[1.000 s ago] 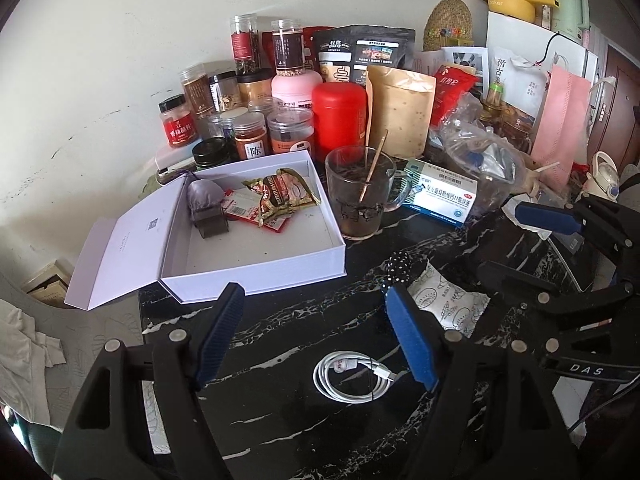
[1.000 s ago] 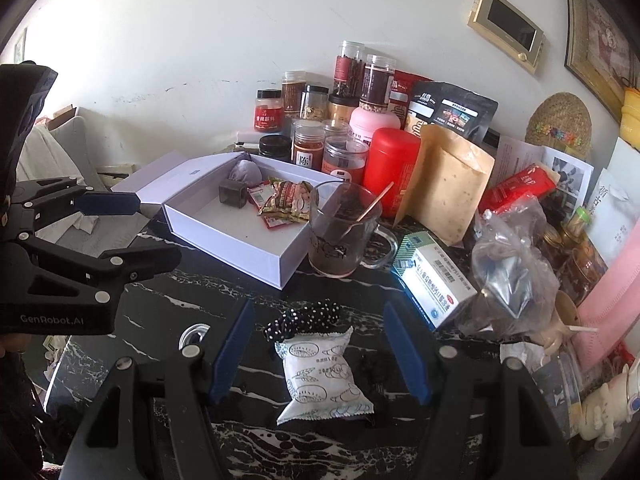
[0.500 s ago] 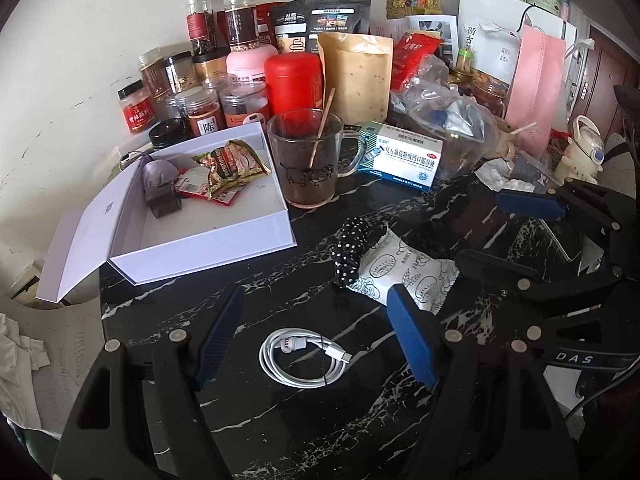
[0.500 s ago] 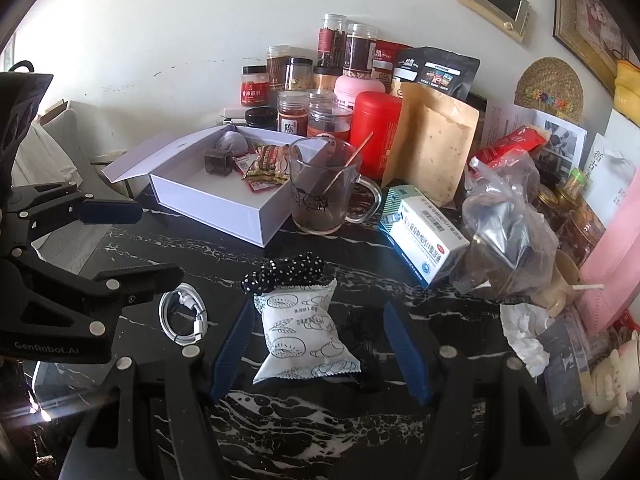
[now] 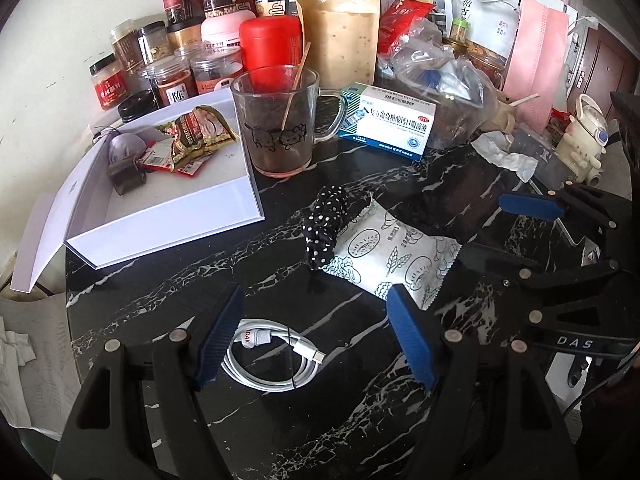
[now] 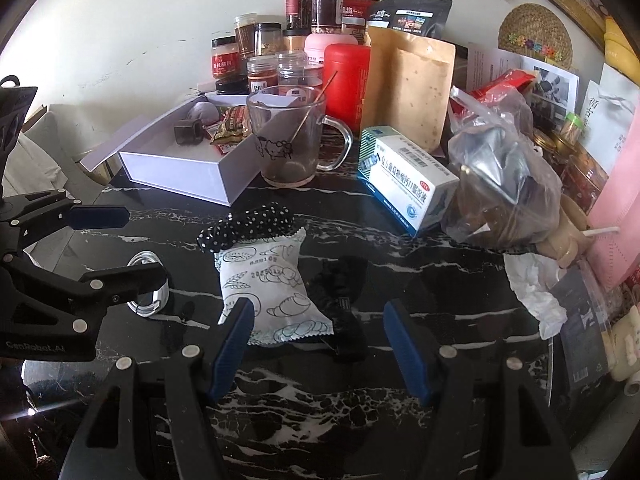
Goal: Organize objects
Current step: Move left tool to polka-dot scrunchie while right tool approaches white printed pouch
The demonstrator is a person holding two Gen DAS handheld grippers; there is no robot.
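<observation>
Both released, the left gripper (image 5: pixel 312 338) hovers over a coiled white charging cable (image 5: pixel 276 354) and the right gripper (image 6: pixel 318 338) over a soft, light white printed snack packet (image 6: pixel 270 288), both in front of the open white box (image 5: pixel 160 216), the limp cable likely best pinched across its bundled loops.

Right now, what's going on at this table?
A person holds both grippers over a cluttered black marble table, neither holding anything. The left gripper is open above a coiled white cable. The right gripper is open near a white snack packet. The white box sits open.
</observation>
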